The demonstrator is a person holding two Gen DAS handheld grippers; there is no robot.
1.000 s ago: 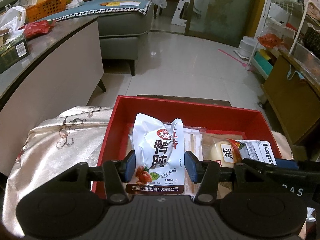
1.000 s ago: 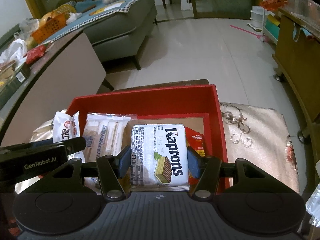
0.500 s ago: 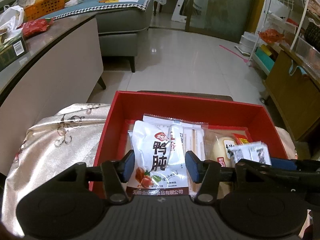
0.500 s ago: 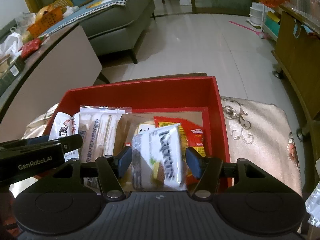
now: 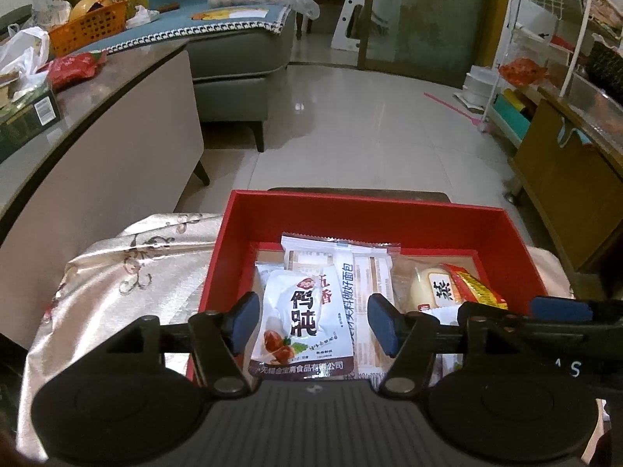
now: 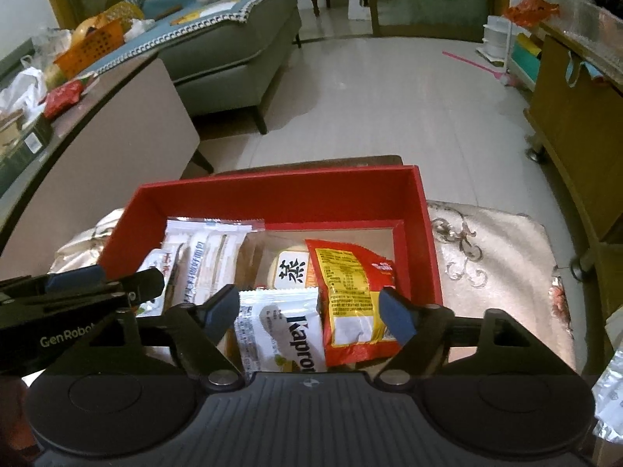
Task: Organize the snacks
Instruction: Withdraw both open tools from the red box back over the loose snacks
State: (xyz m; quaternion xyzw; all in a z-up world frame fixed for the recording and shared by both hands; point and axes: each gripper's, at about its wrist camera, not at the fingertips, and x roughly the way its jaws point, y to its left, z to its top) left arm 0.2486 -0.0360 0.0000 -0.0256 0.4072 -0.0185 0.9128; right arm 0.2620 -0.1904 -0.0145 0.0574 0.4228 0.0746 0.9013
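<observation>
- Inside the open red cardboard box (image 5: 389, 210), on its floor toward the near left corner, lies a white glossy snack pouch with black Chinese characters (image 5: 301, 321); the left gripper (image 5: 313, 321) has just been opening, its blue pads now clear of the pouch lying between them.
- Near the box's near edge, right of middle, a white Kaprons wafer packet (image 6: 282, 332) lies flat; the right gripper (image 6: 309, 311) has just been opening, and its jaws stand wide, touching nothing.
- Beside the wafer packet, toward the right wall, rests a red and yellow crinkled foil packet (image 6: 352, 297).
- Behind these sit a long clear-wrapped bread packet (image 6: 208, 253) and a pale round cake in clear wrap (image 6: 290, 272).
- Under the box spreads a cream embroidered satin cloth (image 6: 494, 268).
</observation>
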